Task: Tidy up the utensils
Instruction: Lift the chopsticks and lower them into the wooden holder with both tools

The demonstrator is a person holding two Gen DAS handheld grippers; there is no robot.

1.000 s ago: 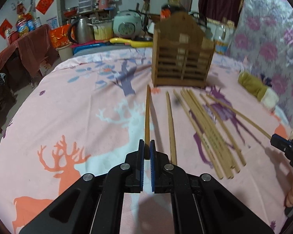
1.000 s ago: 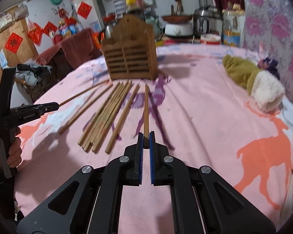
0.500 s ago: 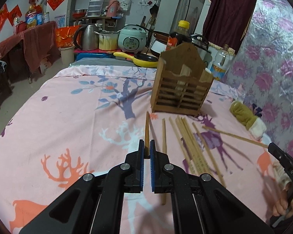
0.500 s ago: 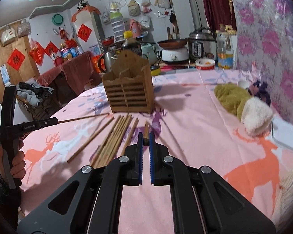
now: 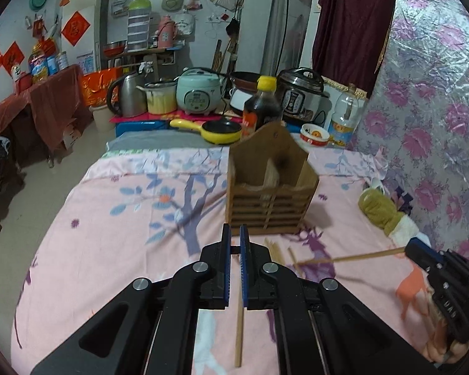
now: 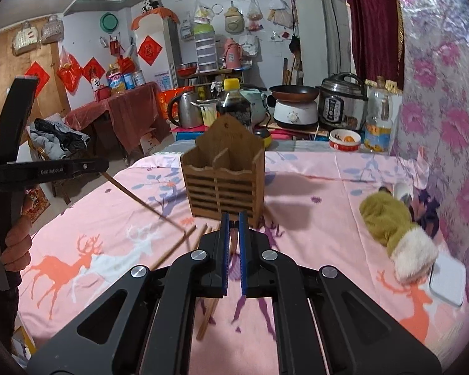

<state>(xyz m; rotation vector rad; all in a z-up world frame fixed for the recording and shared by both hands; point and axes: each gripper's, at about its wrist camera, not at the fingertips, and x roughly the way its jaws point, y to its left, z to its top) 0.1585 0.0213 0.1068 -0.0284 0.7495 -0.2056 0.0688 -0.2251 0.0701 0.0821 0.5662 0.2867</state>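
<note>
1. The left claw [image 5: 235,234] has its blue pads nearly together, pinching one wooden chopstick; in the right wrist view that chopstick [image 6: 140,201] slants from the claw tip down toward the cloth.
2. The right claw [image 6: 232,222] is likewise narrow and nipped on a second chopstick; in the left wrist view this one [image 5: 350,257] sticks out sideways from the claw at the right edge, lifted clear of the cloth.
3. A hand [image 6: 15,243] wraps the left tool's handle at the left edge of the right wrist view.
4. Beneath and just ahead of both claws, the loose chopsticks [image 6: 208,312] lie flat on the cloth, roughly side by side, with more tips [image 5: 275,250] showing beside the left claw's right finger and one lying under it [image 5: 239,334].
5. Beyond them stands the wooden utensil holder [image 5: 270,187], upright, slatted at the front, with a middle divider making two compartments; I cannot tell what is inside.
6. All of this sits on a bench covered in a pink deer-print cloth [image 5: 109,250].
7. To the right lies a green and white plush toy [image 6: 397,234], well apart from the holder.
8. Behind the holder stands a dark bottle with a yellow cap [image 5: 264,106], with a yellow pan [image 5: 219,131], a kettle [image 5: 128,95] and rice cookers farther back.
</note>
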